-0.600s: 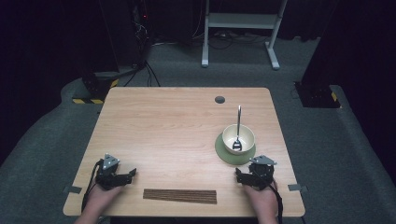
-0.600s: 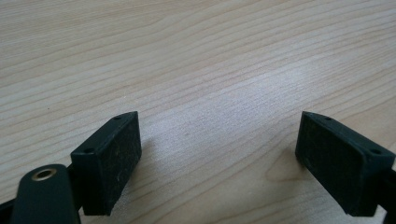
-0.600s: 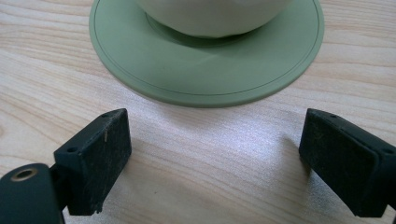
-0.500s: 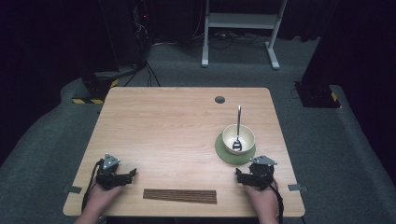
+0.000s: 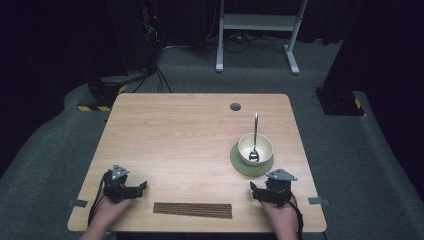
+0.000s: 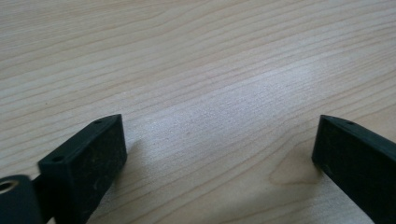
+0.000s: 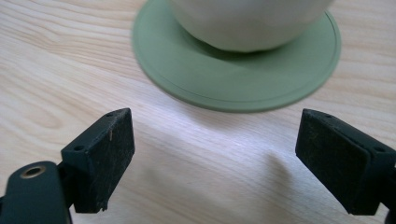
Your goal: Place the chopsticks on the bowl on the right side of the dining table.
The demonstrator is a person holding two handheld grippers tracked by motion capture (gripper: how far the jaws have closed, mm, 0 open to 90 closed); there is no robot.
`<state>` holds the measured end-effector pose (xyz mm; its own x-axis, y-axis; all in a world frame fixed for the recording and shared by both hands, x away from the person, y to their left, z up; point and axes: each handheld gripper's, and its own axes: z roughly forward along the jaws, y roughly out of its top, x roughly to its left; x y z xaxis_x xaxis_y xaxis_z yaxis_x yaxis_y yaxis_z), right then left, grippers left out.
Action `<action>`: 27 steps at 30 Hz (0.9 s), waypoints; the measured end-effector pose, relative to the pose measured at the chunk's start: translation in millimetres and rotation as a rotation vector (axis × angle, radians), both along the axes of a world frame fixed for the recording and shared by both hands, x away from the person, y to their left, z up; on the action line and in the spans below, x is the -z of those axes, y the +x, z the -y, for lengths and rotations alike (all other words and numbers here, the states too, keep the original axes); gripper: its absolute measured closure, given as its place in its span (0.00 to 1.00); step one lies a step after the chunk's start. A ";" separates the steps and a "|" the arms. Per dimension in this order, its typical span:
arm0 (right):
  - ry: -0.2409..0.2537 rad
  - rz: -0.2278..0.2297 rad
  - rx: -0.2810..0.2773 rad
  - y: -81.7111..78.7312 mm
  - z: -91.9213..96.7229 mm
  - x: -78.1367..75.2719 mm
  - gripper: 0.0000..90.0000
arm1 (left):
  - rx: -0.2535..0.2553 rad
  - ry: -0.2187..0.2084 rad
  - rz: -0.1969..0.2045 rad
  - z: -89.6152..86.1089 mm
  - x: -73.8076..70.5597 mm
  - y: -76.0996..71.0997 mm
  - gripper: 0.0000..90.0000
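A cream bowl stands on a round green saucer at the table's right. A metal spoon leans in the bowl, handle pointing away from me. My right gripper rests on the wood just in front of the saucer, open wide, with nothing between its fingers; the bowl is just beyond. My left gripper rests near the front left corner, also open over bare wood.
A long dark ribbed strip lies along the front edge between the two hands. A round cable hole sits at the far side of the wooden table. Beyond are dark floor and a white frame.
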<state>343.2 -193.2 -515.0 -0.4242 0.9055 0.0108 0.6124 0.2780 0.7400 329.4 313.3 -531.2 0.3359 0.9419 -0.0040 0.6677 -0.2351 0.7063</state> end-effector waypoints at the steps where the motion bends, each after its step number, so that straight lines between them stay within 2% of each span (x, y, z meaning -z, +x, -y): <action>1: -0.003 0.010 -0.021 -2.7 -3.5 -2.4 0.14 | 0.003 0.002 -0.003 0.1 0.1 0.2 0.01; 17: 0.028 0.016 -0.144 -9.6 -36.4 -5.7 0.15 | -0.008 -0.001 -0.005 1.0 0.1 -0.4 0.00; 21: 0.053 0.002 -0.167 -9.0 -43.4 -6.1 0.17 | -0.004 0.000 -0.005 0.5 0.1 -0.7 0.00; 27: 0.052 -0.005 -0.221 -9.2 -58.8 -6.8 0.21 | -0.004 0.001 -0.005 0.5 0.1 -0.8 0.00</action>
